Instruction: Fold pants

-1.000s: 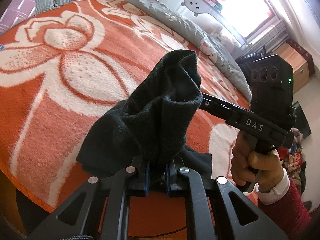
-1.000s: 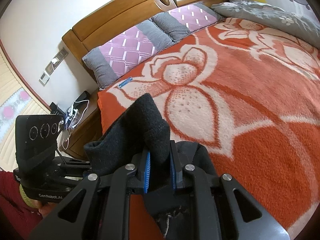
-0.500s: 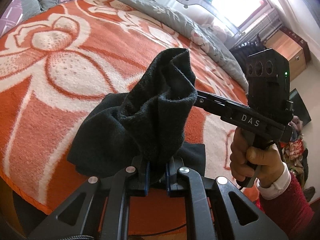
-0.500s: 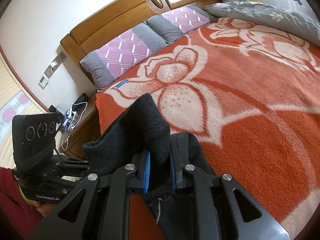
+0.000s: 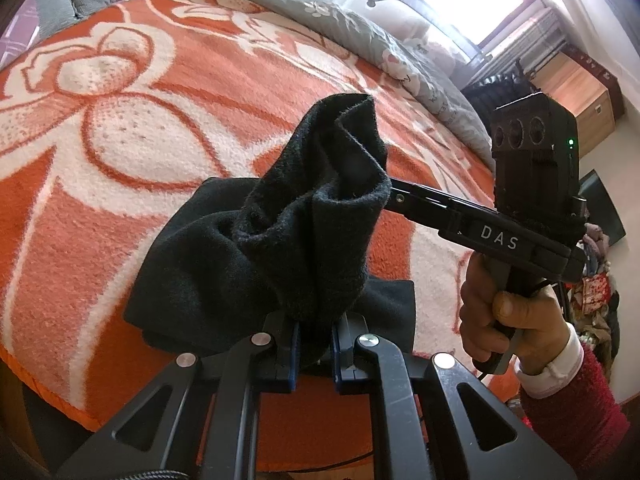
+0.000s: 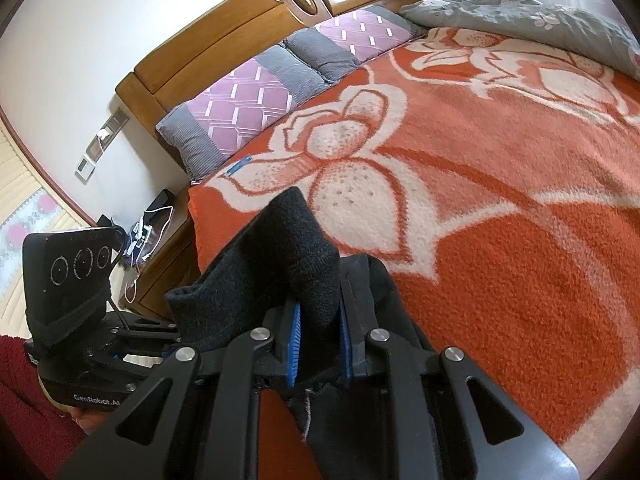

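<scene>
Two clamps hold as I work: the orange blanket [image 5: 120, 168] fills more of my view than a second ago, so the black pants [image 5: 304, 236] have travelled forward over it. My left gripper [image 5: 314, 350] and right gripper [image 6: 318, 342] both stay pinched on bunched fabric, ready to lay the fold.

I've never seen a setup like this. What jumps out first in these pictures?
A bunched-up pair of black fleece pants is pinched from both sides: the left hand-held gripper and the right hand-held gripper each clamp a fold between blue pads. Beneath spreads a vivid orange blanket with big cream flowers, with purple-and-grey pillows against a wooden headboard at the far end.
</scene>
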